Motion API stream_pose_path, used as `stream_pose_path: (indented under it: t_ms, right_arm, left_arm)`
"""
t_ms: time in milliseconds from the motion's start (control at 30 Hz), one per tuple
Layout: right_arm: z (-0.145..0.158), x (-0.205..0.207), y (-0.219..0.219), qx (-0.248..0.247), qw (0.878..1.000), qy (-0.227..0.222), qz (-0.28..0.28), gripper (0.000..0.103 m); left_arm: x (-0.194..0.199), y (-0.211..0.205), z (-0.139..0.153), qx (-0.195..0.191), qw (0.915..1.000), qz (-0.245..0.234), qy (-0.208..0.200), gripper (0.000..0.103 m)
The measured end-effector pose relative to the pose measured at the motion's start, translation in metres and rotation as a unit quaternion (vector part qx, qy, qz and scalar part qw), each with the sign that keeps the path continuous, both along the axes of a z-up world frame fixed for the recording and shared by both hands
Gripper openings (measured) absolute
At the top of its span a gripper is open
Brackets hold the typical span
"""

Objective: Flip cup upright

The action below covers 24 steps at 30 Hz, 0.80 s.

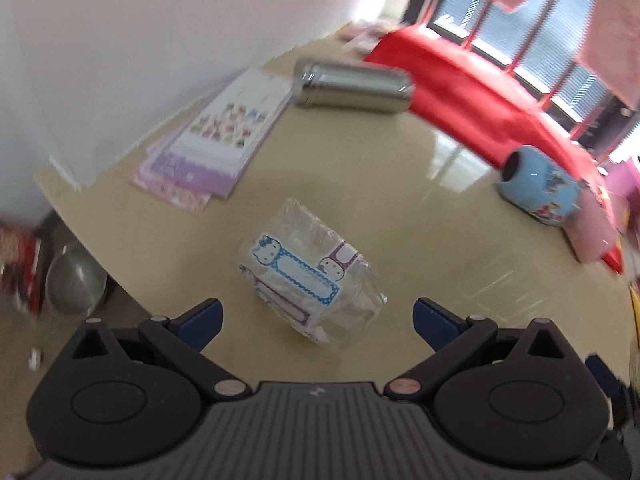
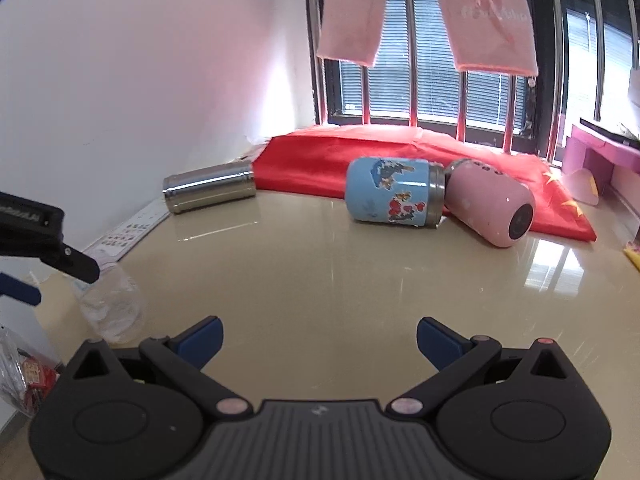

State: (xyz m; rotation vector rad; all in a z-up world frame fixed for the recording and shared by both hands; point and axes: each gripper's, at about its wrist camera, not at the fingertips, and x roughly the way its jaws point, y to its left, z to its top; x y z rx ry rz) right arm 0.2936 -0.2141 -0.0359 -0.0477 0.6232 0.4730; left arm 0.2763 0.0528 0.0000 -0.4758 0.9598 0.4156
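Observation:
Three cups lie on their sides at the far end of the beige table point(image 2: 320, 280). A steel cup point(image 2: 209, 191) lies far left; it also shows in the left wrist view point(image 1: 352, 86). A blue cartoon cup point(image 2: 394, 196) lies in the middle, and shows at the right of the left wrist view point(image 1: 538, 186). A pink cup point(image 2: 490, 208) lies right of it, touching it. My right gripper point(image 2: 319, 338) is open and empty, well short of the cups. My left gripper point(image 1: 318, 316) is open and empty, above a clear sticker packet point(image 1: 308, 268).
A red flag cloth point(image 2: 360, 156) lies behind the cups under the barred window. Sticker sheets point(image 1: 216, 140) lie along the wall side. Pink towels point(image 2: 352, 12) hang above. A pink box point(image 2: 600, 152) stands far right. The left gripper's body point(image 2: 44, 236) shows at the left edge.

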Motion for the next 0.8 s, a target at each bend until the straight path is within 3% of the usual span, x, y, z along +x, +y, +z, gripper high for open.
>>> stream_pose_path:
  t_ms: [233,400,500,567,667,800]
  right_arm:
    - [-0.013,0.034,-0.011,0.006,1.000,0.014,-0.001,0.103]
    - [-0.023,0.046,-0.010,0.010,1.000,0.026,0.009,0.103]
    - [-0.027,0.047,-0.004,0.012,0.999,0.028,0.037,0.103]
    - [-0.027,0.046,0.001,0.010,0.998,0.023,0.057,0.103]
    - [-0.027,0.043,0.009,0.004,0.996,0.015,0.093,0.103]
    - [-0.027,0.038,0.024,-0.004,0.988,0.005,0.156,0.103]
  left_arm:
    - [0.027,0.004,-0.009,-0.005,0.9970,0.076,0.014,0.103]
    - [0.046,0.008,-0.033,-0.005,0.9929,0.106,0.053,0.102]
    - [0.045,0.012,-0.042,-0.004,0.9936,0.096,0.060,0.096]
    - [0.042,0.016,-0.043,-0.002,0.9951,0.083,0.054,0.086]
    - [0.041,0.016,-0.040,0.007,0.9980,0.046,0.042,0.084]
    - [0.040,0.010,-0.033,0.054,0.9973,-0.028,0.040,0.083]
